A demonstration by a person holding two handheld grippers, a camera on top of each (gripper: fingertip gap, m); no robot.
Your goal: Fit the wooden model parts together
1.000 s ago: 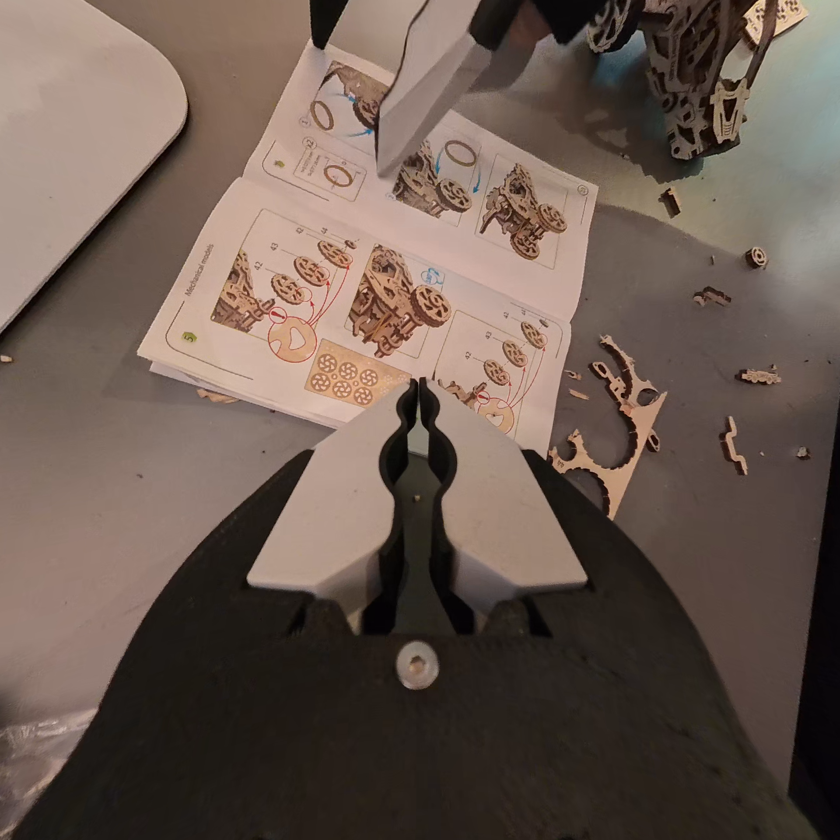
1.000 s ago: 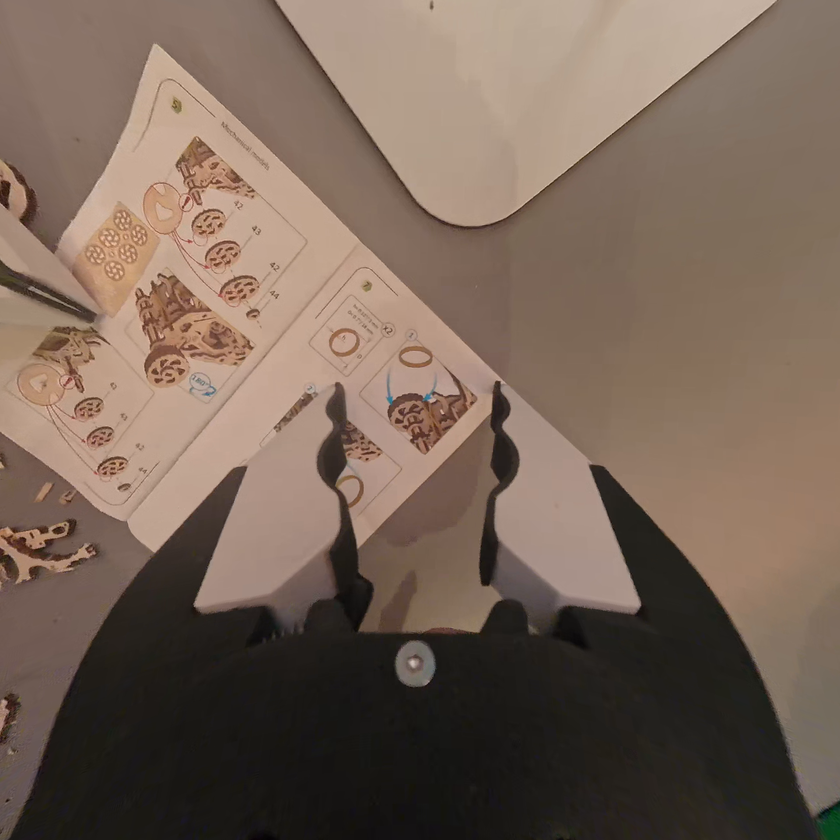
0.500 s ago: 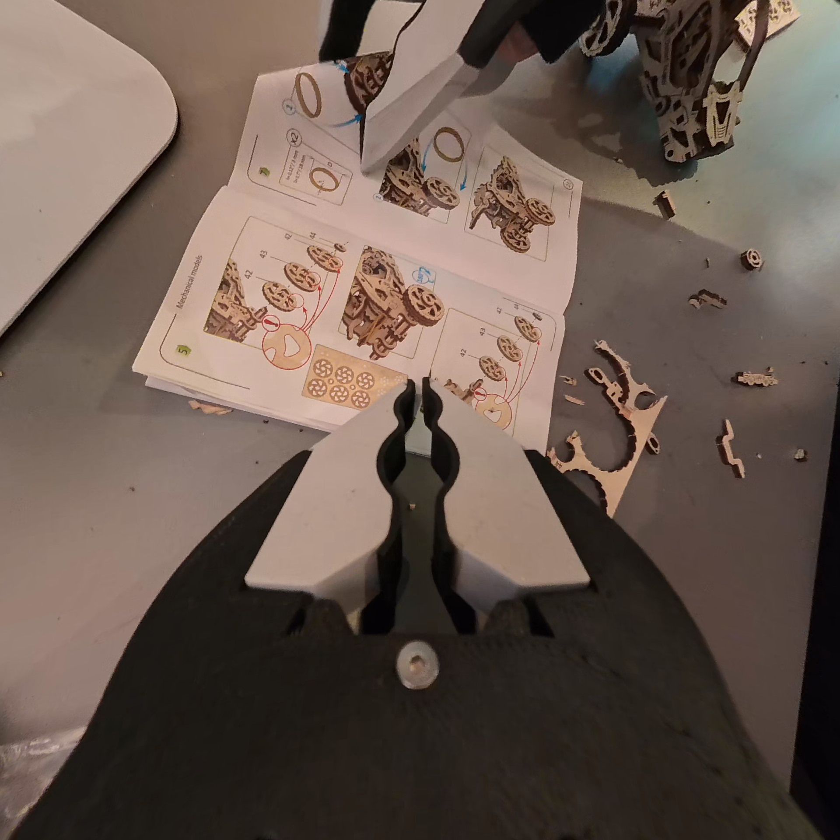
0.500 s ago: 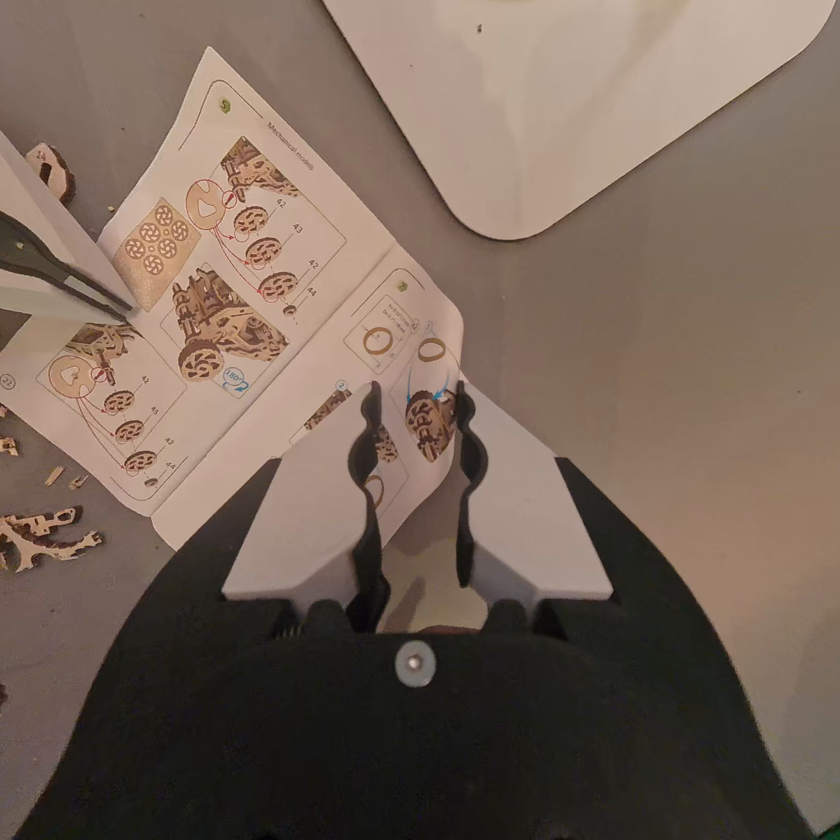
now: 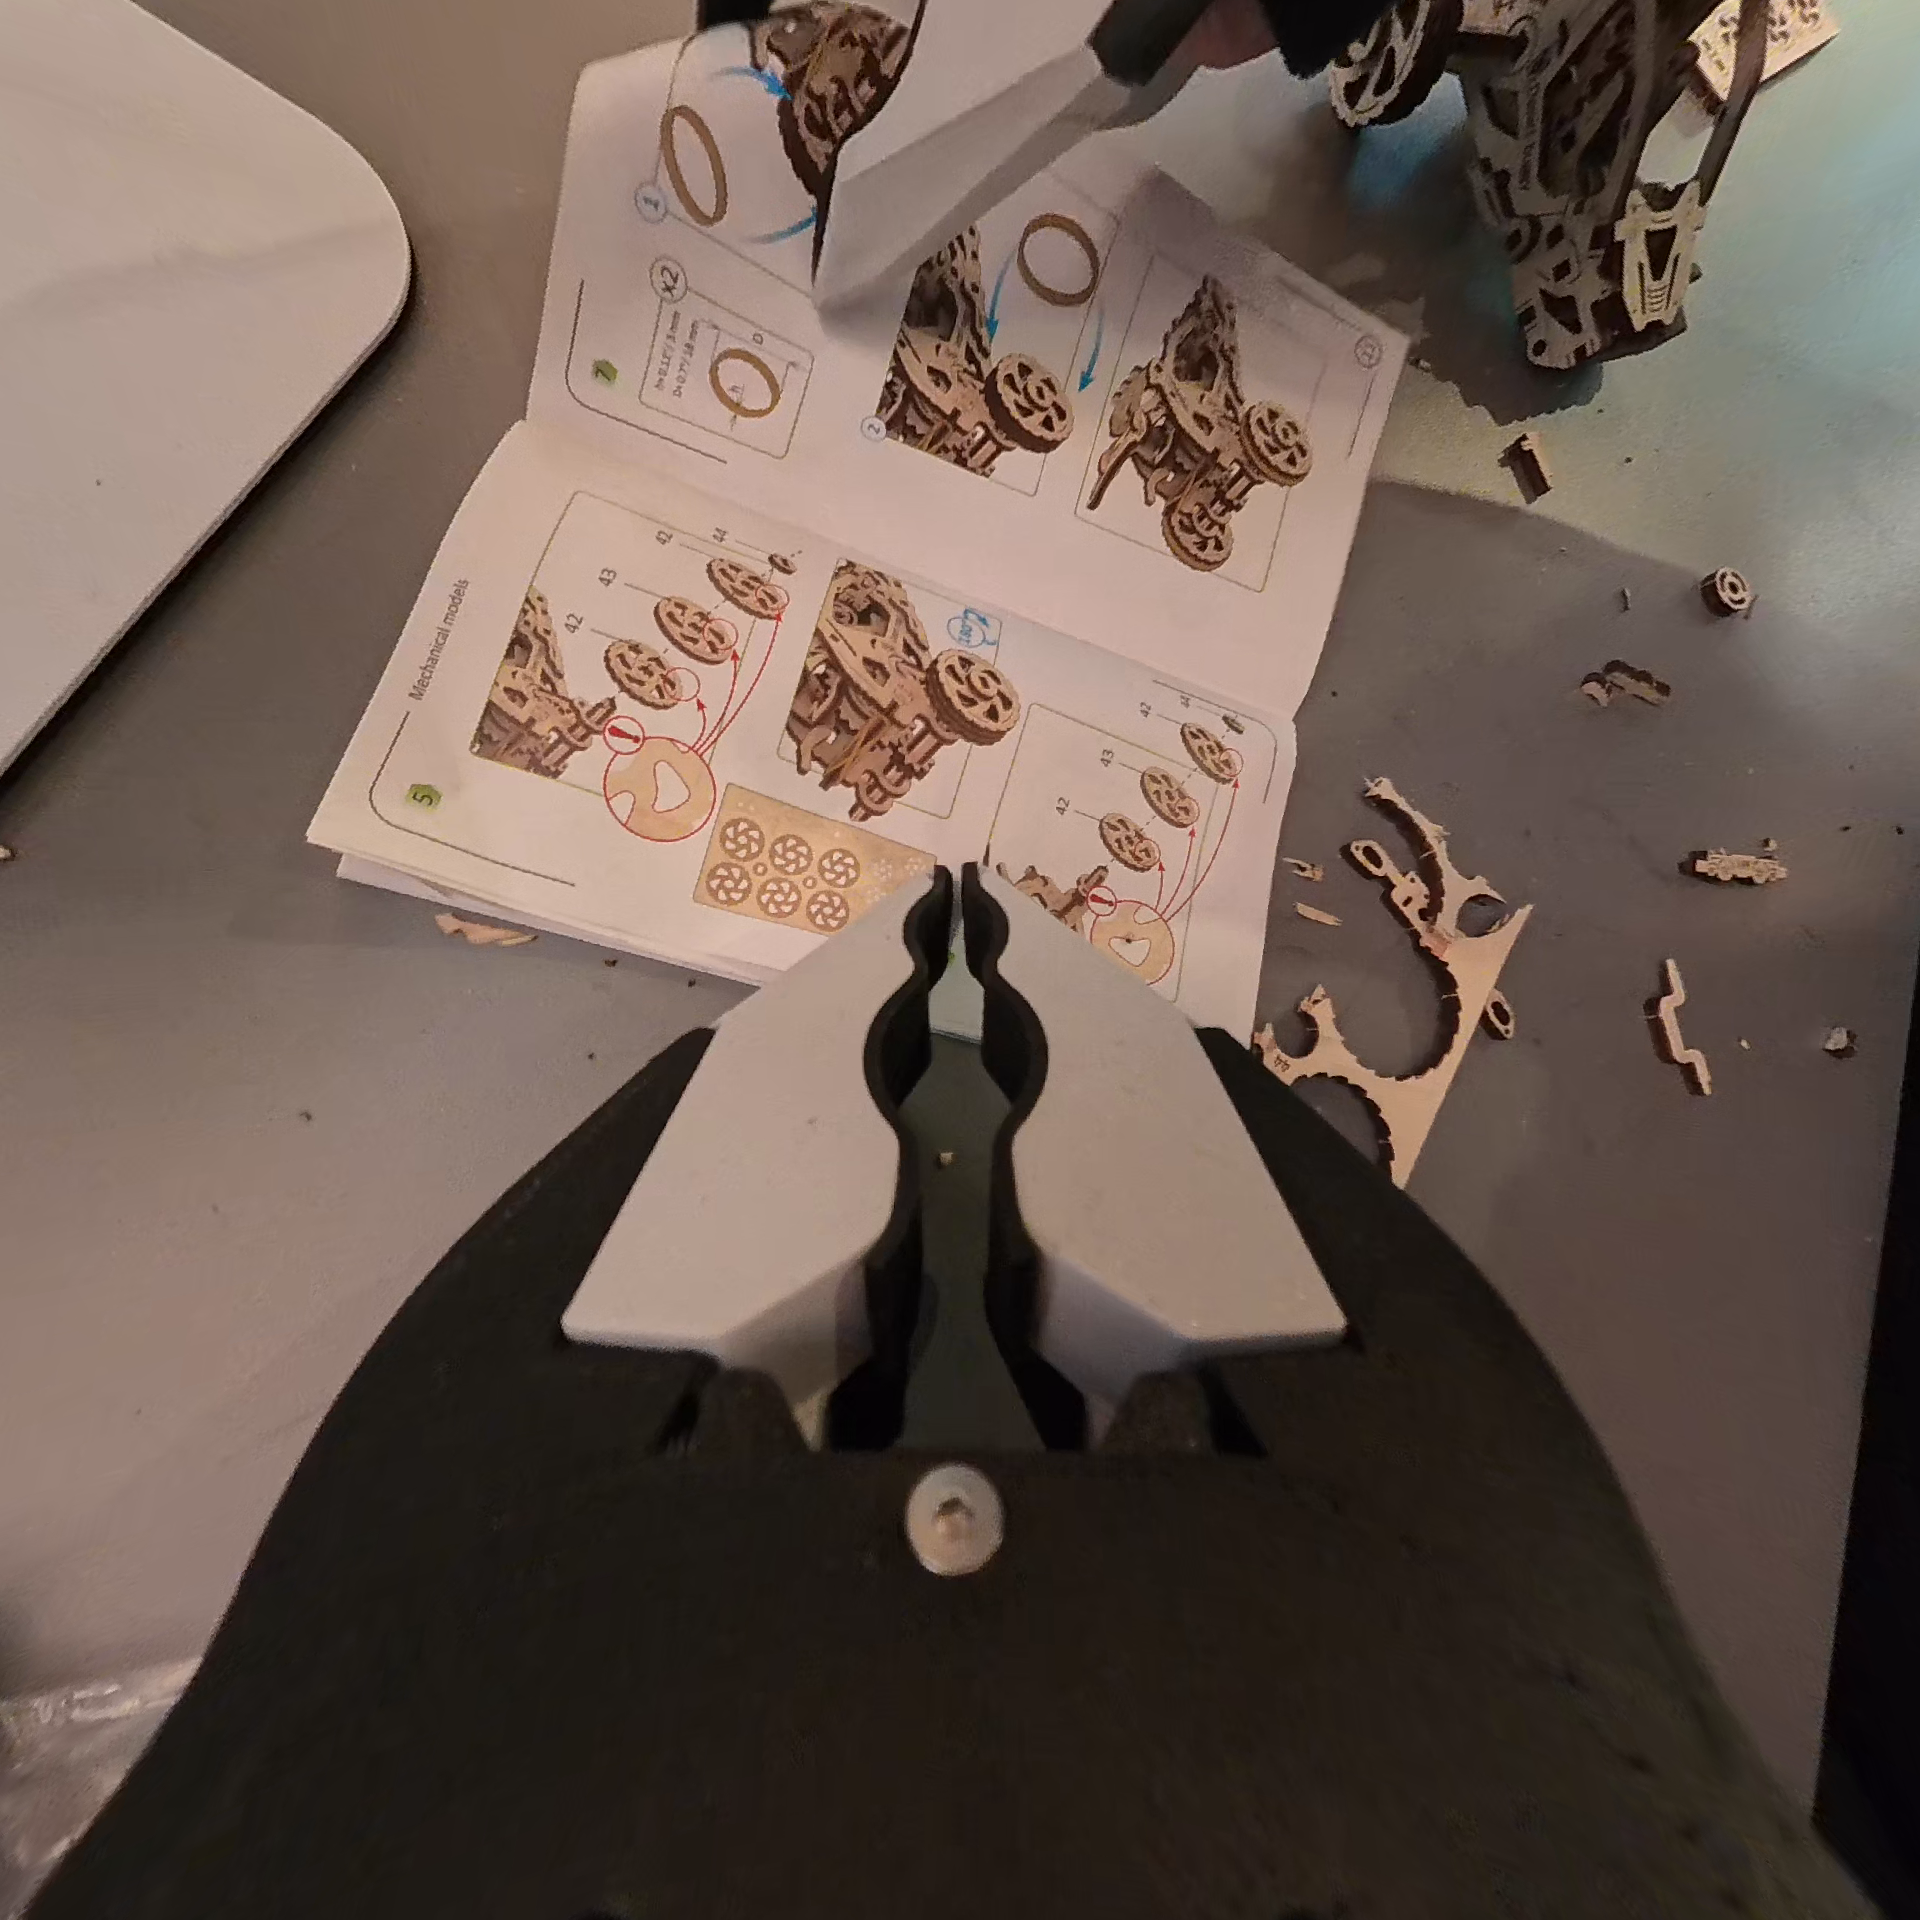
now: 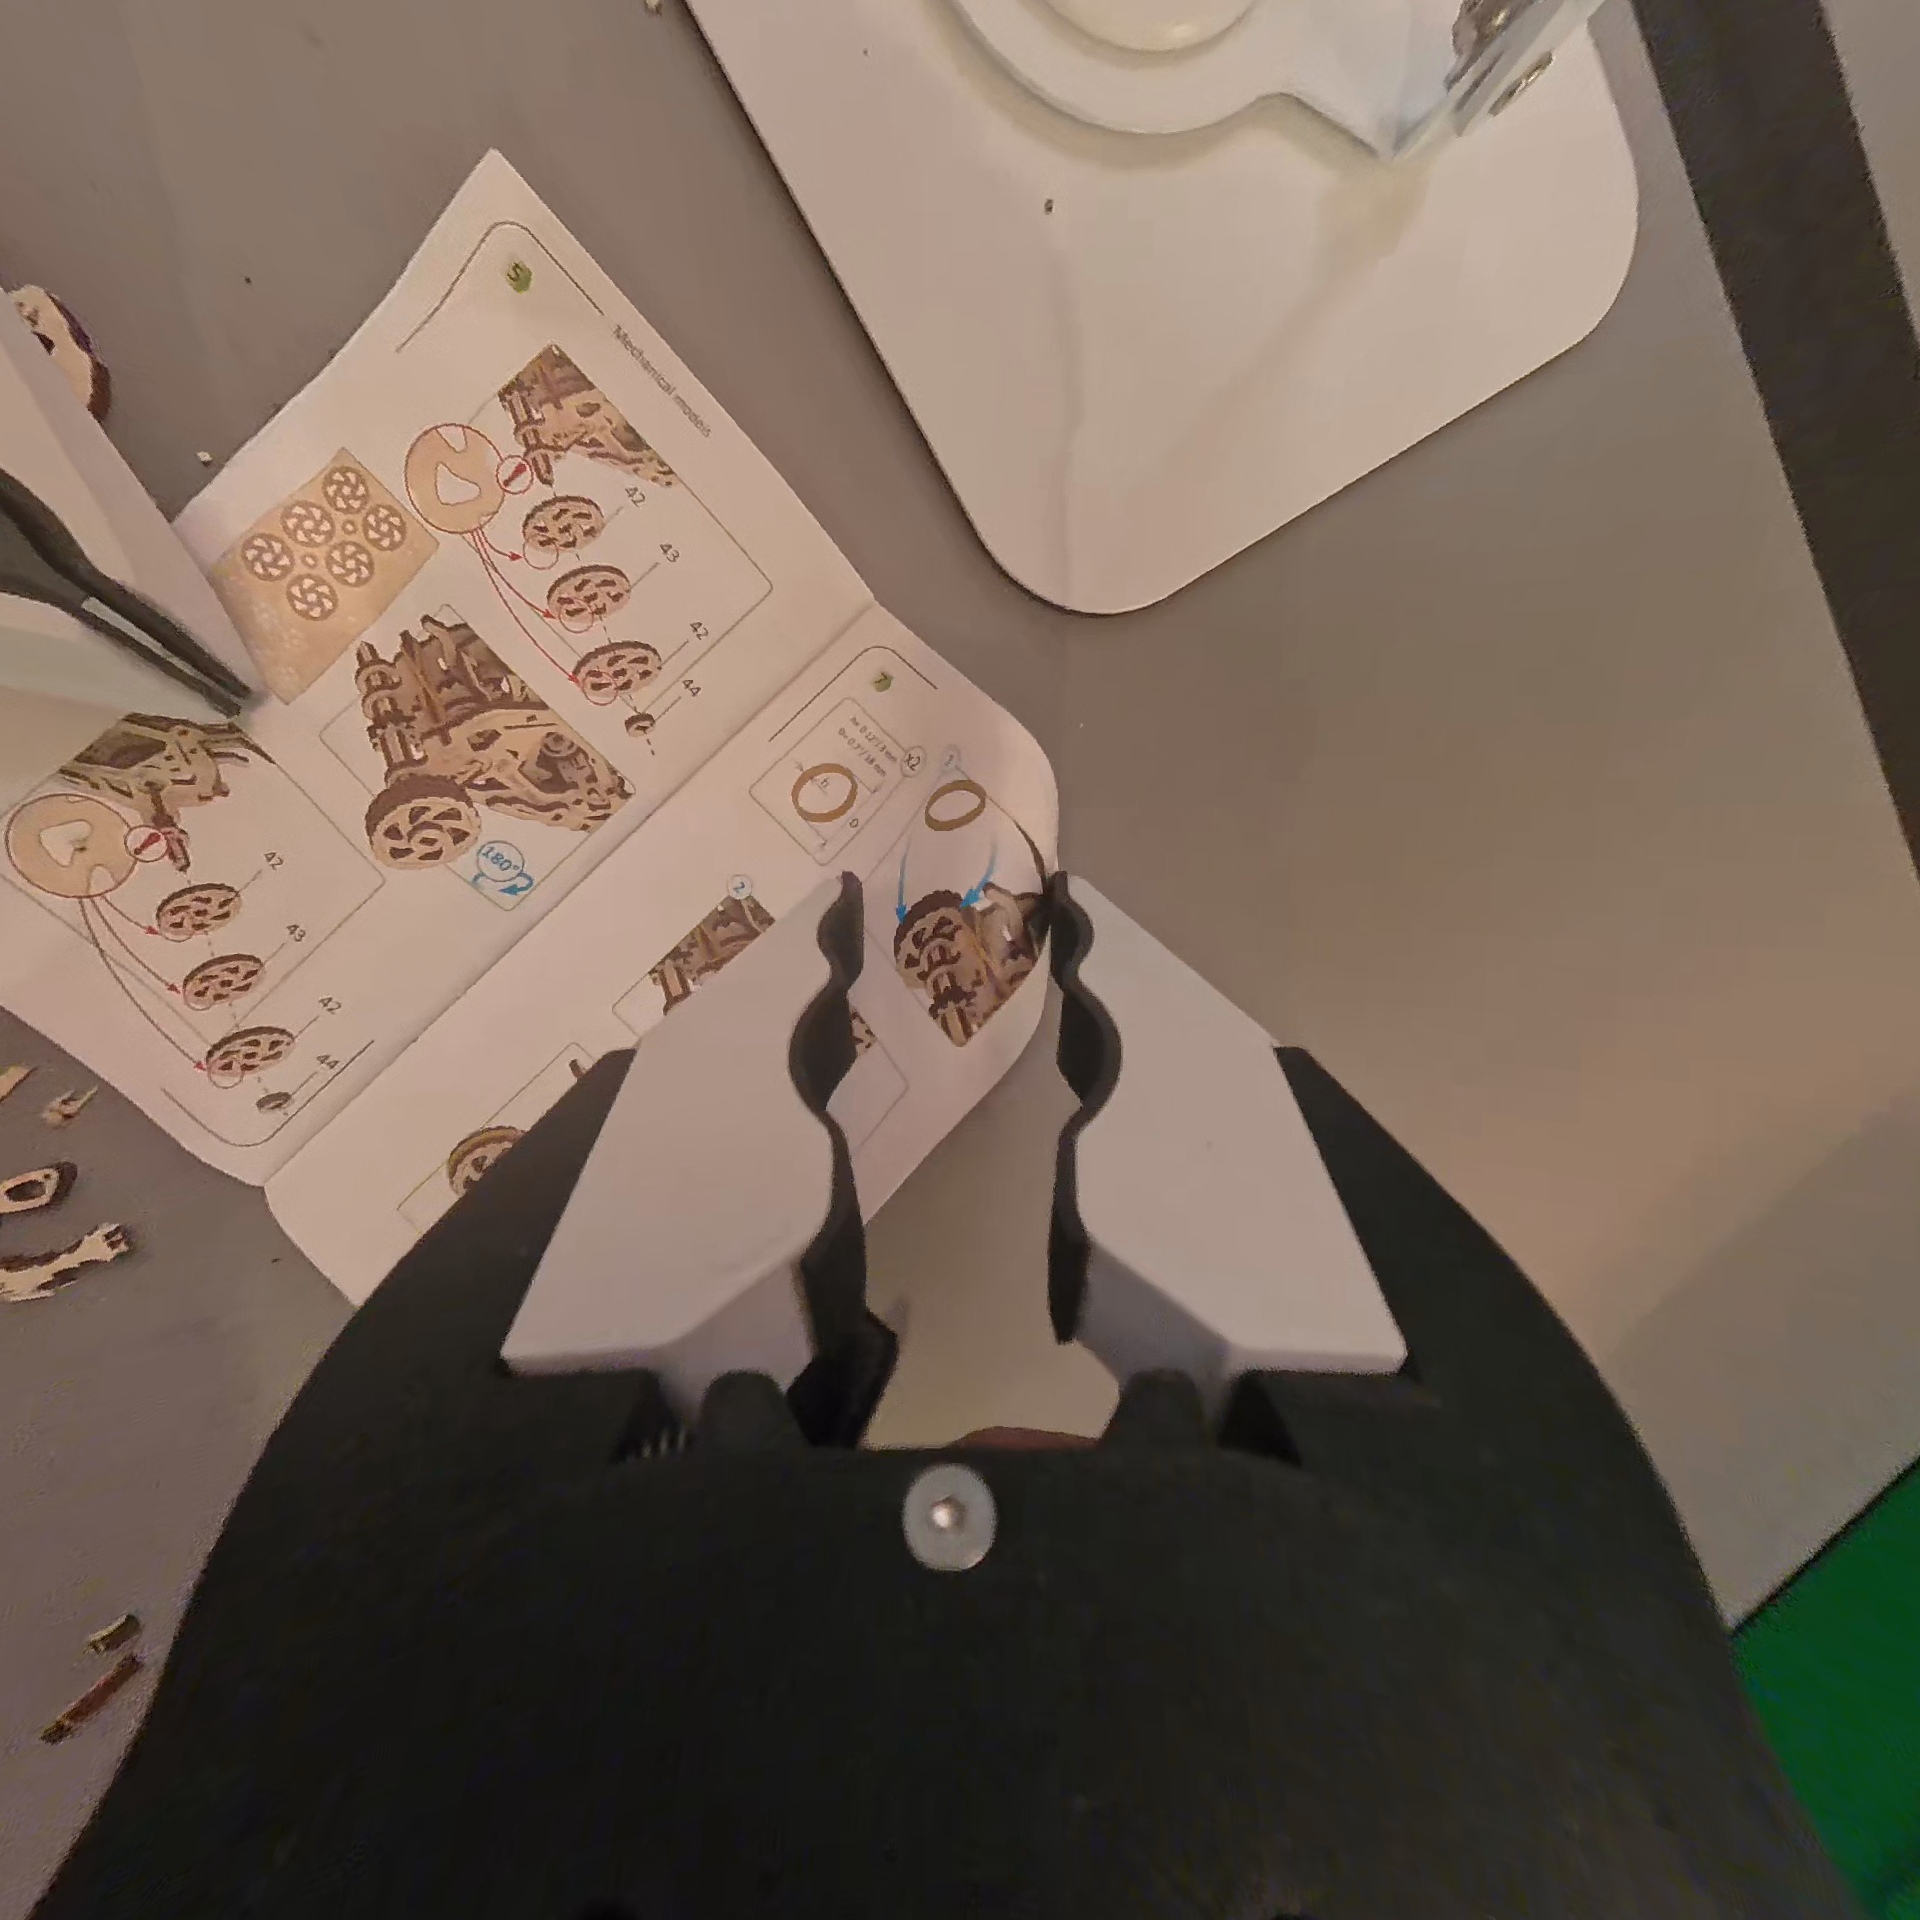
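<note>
An open instruction booklet (image 5: pixel 1039 644) lies on the grey table; it also shows in the right wrist view (image 6: pixel 727 665). My left gripper (image 5: pixel 954 883) is shut, its tips over the booklet's near edge. My right gripper (image 6: pixel 951 894) is part closed around the curled corner of a booklet page and holds it lifted off the table. In the left wrist view its finger (image 5: pixel 935 208) is at the raised page. The part-built wooden model (image 5: pixel 1579 177) stands at the far right. A cut-out wooden sheet scrap (image 5: pixel 1403 997) lies right of my left gripper.
Small wooden bits (image 5: pixel 1673 1029) are scattered right of the booklet. A white rounded base plate (image 6: pixel 1247 364) sits beyond the booklet and shows at the left in the left wrist view (image 5: pixel 156 312). The table's dark edge (image 5: pixel 1881 1351) runs along the right. One gripper's finger ends stand about 12 cm off the other's.
My right gripper closed in on the booklet's far page corner and lifted it, so the page now curls up. My left gripper stayed shut at the booklet's near edge.
</note>
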